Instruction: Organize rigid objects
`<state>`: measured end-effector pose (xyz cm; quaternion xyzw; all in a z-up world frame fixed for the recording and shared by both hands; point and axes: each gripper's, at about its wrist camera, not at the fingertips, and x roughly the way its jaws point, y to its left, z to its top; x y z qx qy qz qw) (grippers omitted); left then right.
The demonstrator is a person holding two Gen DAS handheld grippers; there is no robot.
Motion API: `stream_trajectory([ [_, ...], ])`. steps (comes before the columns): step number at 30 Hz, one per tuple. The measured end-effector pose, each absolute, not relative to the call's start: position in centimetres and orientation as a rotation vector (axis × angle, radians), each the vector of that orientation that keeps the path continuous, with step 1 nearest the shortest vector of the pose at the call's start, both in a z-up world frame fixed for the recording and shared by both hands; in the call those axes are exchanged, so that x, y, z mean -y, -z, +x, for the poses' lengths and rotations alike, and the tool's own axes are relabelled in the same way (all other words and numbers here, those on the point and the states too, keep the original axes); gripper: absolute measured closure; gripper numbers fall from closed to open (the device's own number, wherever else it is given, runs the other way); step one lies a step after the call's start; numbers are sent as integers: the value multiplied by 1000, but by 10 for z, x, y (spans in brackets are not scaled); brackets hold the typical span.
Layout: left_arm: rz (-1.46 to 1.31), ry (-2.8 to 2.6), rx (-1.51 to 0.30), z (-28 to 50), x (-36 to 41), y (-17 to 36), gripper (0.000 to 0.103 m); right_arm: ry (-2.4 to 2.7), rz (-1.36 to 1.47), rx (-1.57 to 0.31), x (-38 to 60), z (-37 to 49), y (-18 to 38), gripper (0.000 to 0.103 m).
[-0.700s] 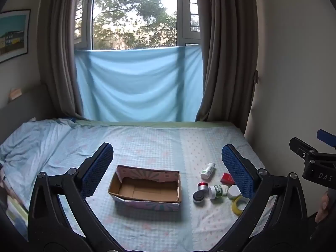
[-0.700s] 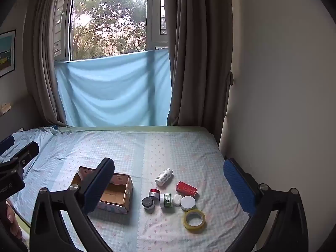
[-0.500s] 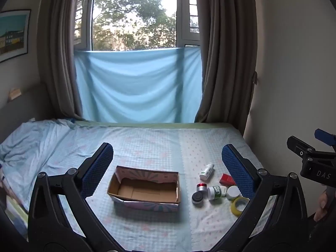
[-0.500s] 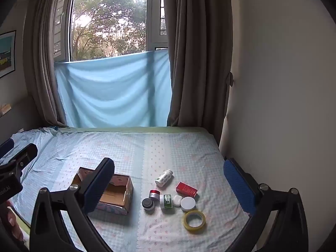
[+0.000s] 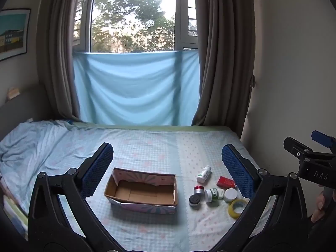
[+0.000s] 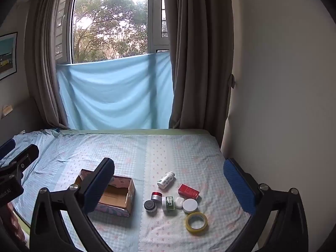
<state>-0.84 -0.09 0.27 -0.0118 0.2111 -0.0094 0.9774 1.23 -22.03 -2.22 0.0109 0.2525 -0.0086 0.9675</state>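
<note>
An open, empty cardboard box [image 5: 142, 191] [image 6: 117, 197] sits on the bed. To its right lie small items: a white bottle on its side [image 6: 166, 180], a red box [image 6: 188, 191], a red-lidded jar [image 6: 156, 196], a dark jar [image 6: 150, 206], a green-labelled bottle [image 6: 168, 203], a white lid [image 6: 190, 205] and a yellow tape roll [image 6: 196, 221] [image 5: 237, 205]. My left gripper [image 5: 166, 170] is open and empty above the box. My right gripper [image 6: 168, 180] is open and empty above the items.
The bed [image 6: 147, 151] has a light blue patterned sheet, rumpled at the left. A wall [image 6: 283, 105] runs along the bed's right edge. Curtains and a blue cloth [image 6: 115, 94] hang by the window behind.
Both grippers have drifted slightly; the box and items sit a little lower and nearer in the views. Nothing was taken hold of.
</note>
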Motion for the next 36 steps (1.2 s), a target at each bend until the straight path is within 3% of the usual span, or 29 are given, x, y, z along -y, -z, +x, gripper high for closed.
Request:
stream_trajectory([
  [36, -36, 46, -432, -7, 6, -2, 1, 23, 13, -528, 220, 8, 19, 0],
])
